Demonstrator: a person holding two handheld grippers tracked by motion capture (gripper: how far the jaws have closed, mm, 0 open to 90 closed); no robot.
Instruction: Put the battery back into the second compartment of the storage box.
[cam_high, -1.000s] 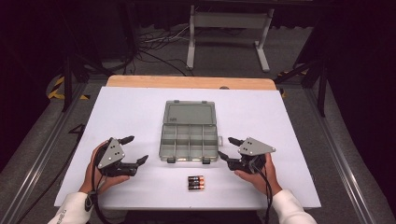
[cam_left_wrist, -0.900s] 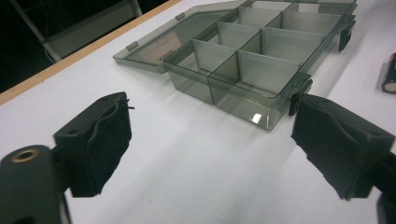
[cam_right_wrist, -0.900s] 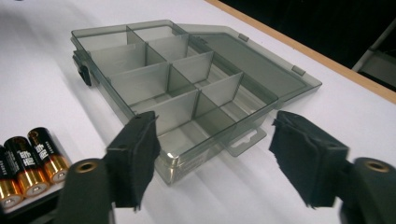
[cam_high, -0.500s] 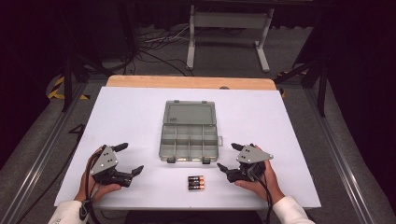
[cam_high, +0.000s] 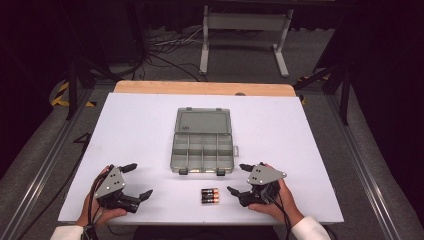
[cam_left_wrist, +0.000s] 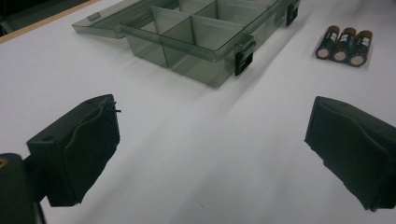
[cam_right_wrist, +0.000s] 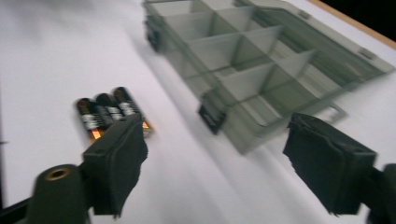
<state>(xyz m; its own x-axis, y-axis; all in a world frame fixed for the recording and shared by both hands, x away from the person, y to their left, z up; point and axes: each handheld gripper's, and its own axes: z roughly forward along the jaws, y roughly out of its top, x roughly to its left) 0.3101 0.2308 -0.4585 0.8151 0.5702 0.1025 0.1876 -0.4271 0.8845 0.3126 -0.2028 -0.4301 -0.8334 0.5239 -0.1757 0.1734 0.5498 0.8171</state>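
Three batteries (cam_high: 210, 195) lie side by side, touching, on the white table (cam_high: 310, 150) near its front edge, just in front of the organizer box (cam_high: 202, 152): black bodies with copper-orange ends, flat on their sides. The box is smoky translucent grey plastic, lid (cam_high: 203, 120) folded flat back, divided compartments, two dark latches on the front wall. Left gripper (cam_high: 133, 181) sits well left of the batteries with fingers (cam_left_wrist: 77, 149) released and just opening wider, nothing between them; right gripper (cam_high: 239, 179) is just right of the batteries, fingers (cam_right_wrist: 119, 161) also released, just closing slightly, gripping nothing.
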